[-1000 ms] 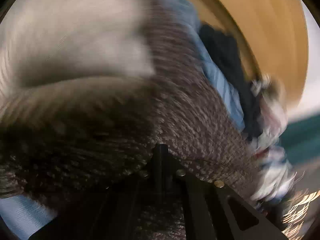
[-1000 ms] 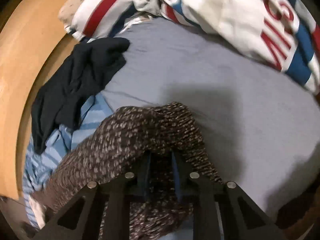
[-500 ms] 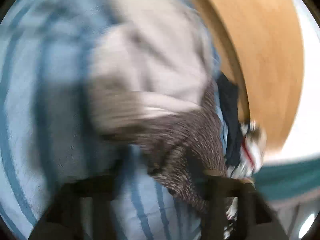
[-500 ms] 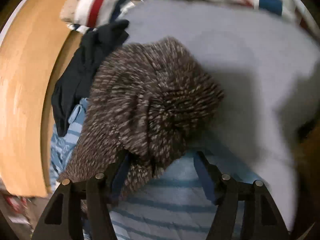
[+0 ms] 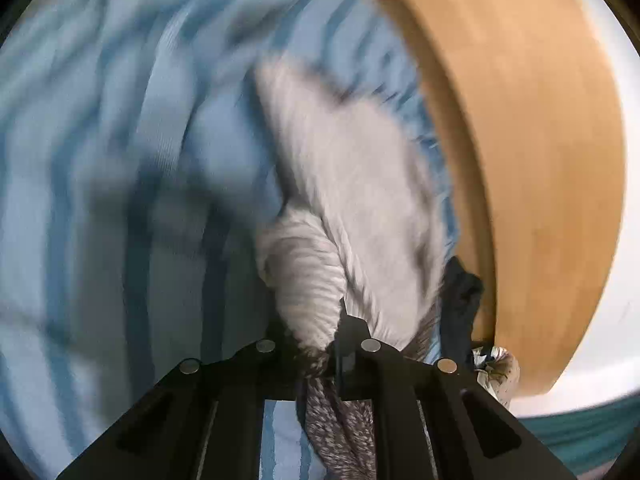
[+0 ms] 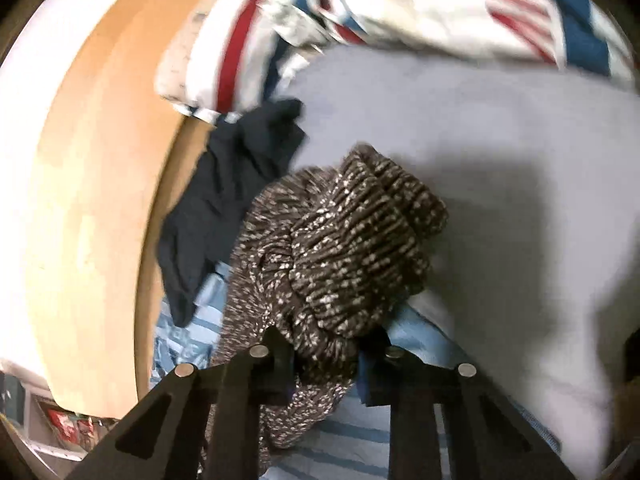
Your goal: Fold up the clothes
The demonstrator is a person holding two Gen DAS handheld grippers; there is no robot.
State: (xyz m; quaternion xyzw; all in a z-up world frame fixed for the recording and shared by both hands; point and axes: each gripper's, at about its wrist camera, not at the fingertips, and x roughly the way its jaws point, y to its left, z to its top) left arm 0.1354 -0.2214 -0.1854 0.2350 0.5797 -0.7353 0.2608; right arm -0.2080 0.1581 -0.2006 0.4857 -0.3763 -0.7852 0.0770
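The left gripper (image 5: 320,354) is pinching a fold of the brown-and-white speckled knit sweater (image 6: 336,252), jaws nearly together. The right gripper (image 6: 330,354) is standing with its jaws apart around the sweater's bunched knit. The sweater is lying heaped over a blue-and-white striped cloth (image 6: 360,436), beside a dark navy garment (image 6: 228,208) and the curved wooden bed frame (image 6: 92,184).

This is a bedroom in a home. A bed with a grey sheet (image 6: 460,128) carries loose laundry, and a curved wooden bed frame (image 6: 100,200) runs along its edge. A red, white and blue striped quilt (image 6: 400,12) is bunched at the far end of the bed, beside a dark garment (image 6: 224,208) and blue striped fabric (image 5: 100,200).
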